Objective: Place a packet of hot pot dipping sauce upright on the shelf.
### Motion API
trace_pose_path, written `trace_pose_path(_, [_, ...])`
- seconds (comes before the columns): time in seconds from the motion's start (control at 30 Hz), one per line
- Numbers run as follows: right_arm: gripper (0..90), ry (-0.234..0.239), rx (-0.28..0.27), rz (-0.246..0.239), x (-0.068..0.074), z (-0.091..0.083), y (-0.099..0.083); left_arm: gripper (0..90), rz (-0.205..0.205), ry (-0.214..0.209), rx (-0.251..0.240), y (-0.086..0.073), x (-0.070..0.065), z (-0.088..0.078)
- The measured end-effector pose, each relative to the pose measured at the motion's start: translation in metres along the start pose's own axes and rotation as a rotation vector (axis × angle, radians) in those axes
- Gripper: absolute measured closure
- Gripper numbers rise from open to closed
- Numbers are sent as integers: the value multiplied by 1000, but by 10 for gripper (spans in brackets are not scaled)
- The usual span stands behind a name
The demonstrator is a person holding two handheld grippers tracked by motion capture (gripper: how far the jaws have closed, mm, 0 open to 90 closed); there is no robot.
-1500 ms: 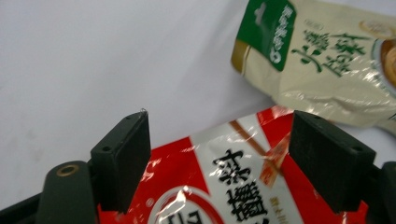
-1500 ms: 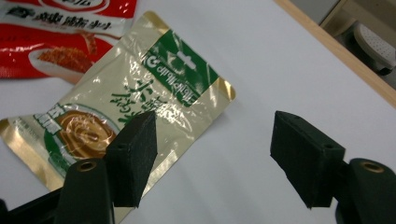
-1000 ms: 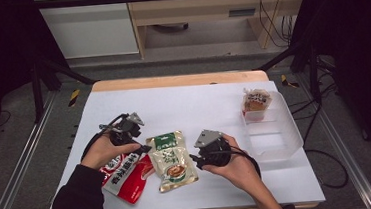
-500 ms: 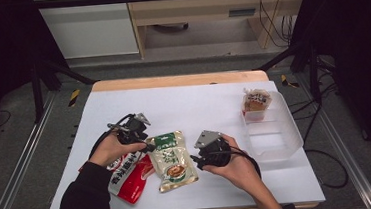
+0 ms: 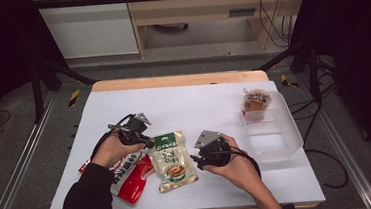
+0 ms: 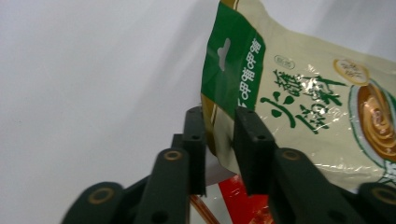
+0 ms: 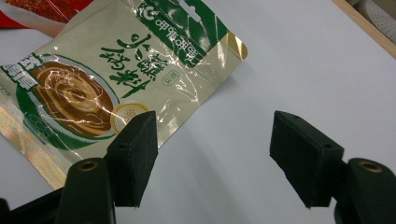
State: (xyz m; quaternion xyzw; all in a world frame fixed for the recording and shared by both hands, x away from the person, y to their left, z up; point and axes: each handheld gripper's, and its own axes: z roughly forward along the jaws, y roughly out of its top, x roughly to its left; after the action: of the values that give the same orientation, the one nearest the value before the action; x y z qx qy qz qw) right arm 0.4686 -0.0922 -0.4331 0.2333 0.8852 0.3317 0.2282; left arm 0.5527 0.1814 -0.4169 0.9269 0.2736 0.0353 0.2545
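A cream and green sauce pouch (image 5: 173,160) lies flat near the table's front, partly over a red pouch (image 5: 129,179). My left gripper (image 5: 149,142) is at its top left corner. In the left gripper view the jaws, which have just been closing, pinch the edge of the cream pouch (image 6: 299,93) below its green header, so the left gripper (image 6: 219,126) is shut on it. My right gripper (image 5: 195,160) rests just right of the pouch. In the right gripper view the right gripper (image 7: 215,140) stands open over bare table, the pouch (image 7: 116,70) beside its left jaw.
A clear plastic tray (image 5: 277,150) stands at the right of the white table top, with a small snack packet (image 5: 256,101) at its far end. The red pouch (image 6: 243,200) shows under the cream one. Bare table lies behind the pouches.
My left gripper has shifted a little to the right onto the pouch's top left corner, and its jaws have closed on that edge. The right gripper has stayed still.
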Motion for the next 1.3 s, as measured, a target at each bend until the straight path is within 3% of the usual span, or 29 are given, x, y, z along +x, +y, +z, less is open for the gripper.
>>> trace_pose_path(0.17, [327, 3, -1, 2, 0, 0, 0, 893, 11, -19, -2, 2, -5, -2])
trace_pose_path(0.53, [323, -3, -9, 14, -5, -4, 1, 900, 66, 0, -3, 10, -17, -17])
trace_pose_path(0.9, [304, 2, -25, 17, -16, -17, 10, 900, 180, 30, -46, 34, -42, -60])
trace_pose_path(1.07, [280, 8, -22, 6, -19, -26, 14, 900, 241, 25, -76, 44, -58, -77])
trace_pose_path(1.3, [262, 29, -10, -16, -20, -34, 19, 900, 295, 39, -93, 53, -72, -92])
